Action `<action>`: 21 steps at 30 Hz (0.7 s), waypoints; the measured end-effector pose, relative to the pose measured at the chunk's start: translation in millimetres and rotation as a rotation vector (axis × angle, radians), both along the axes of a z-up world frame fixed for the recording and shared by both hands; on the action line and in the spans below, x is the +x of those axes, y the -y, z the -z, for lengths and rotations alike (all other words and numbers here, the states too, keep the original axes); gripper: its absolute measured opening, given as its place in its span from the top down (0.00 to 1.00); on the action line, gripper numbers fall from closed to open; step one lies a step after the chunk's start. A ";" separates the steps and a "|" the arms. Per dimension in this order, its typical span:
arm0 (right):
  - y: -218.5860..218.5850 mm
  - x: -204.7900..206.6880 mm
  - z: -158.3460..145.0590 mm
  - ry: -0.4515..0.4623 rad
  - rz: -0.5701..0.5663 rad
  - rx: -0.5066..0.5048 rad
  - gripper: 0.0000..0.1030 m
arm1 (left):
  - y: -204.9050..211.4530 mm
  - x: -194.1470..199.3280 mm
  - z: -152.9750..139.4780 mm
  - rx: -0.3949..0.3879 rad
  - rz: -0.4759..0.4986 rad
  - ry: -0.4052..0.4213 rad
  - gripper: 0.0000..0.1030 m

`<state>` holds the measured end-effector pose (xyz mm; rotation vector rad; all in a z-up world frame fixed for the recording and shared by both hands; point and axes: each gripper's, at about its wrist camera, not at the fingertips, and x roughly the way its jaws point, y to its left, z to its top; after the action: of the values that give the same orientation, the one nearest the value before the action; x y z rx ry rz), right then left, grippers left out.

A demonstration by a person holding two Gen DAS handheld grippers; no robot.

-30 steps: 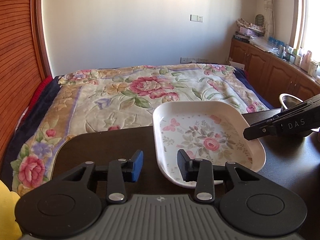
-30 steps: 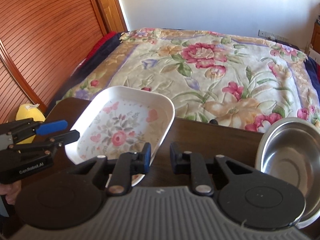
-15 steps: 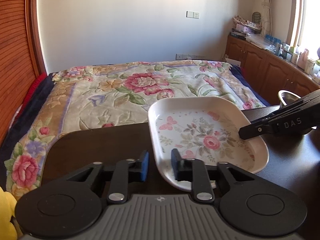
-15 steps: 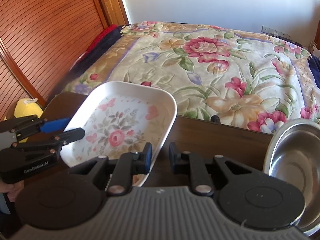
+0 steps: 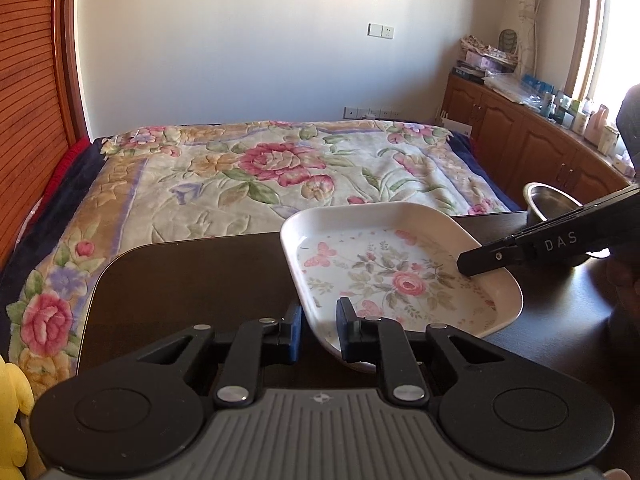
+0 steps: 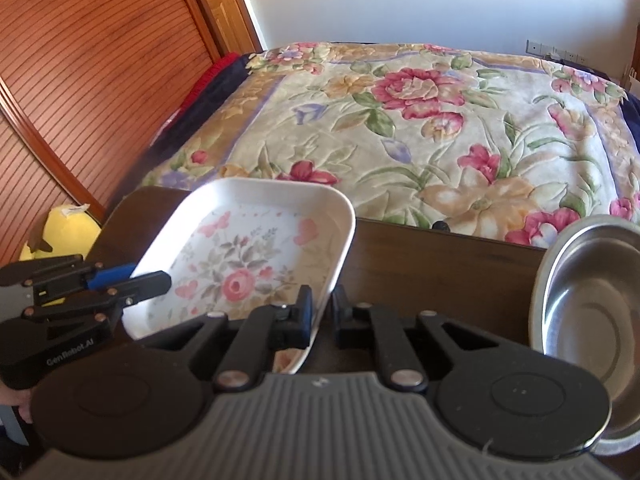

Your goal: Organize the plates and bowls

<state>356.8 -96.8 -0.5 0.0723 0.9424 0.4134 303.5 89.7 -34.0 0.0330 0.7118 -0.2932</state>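
1. Left gripper (image 5: 318,332): fingers drawn narrow around the near rim of the floral tray (image 5: 400,276). Blue-padded finger outside the rim, the other finger inside over the printed face. Whether the pads actually press the rim, cannot tell.
2. Right gripper (image 6: 322,314): fingers narrow, straddling the tray's rim on its side; blue-padded finger inside the tray, other finger outside over the dark table (image 6: 432,268). Contact with the rim also unclear.
3. Floral tray, white with rose and butterfly print, sits between the two grippers, one at each of two opposite edges. Its near edge, by the left gripper, looks raised off the table; not certain.
4. Steel bowl (image 6: 592,312): upright on the table, just right of the right gripper, apart from the tray.
5. Beyond both grippers: bed with flowered quilt (image 5: 272,176). Yellow soft toy (image 6: 60,232) far left of the right gripper, past the table edge.
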 end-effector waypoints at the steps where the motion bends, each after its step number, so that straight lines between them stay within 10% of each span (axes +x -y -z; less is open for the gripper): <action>1: 0.8 -2.3 -0.9 0.002 -0.001 0.003 0.89 | 0.7 -2.8 -0.8 0.001 0.000 0.001 0.81; 21: 23.3 -60.1 -40.7 0.090 -0.017 0.058 0.89 | 16.0 -79.7 -47.3 0.029 0.023 0.079 0.81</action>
<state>296.8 -120.1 40.2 0.0979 0.8426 0.4557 223.9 73.7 13.3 0.0795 0.6374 -0.3017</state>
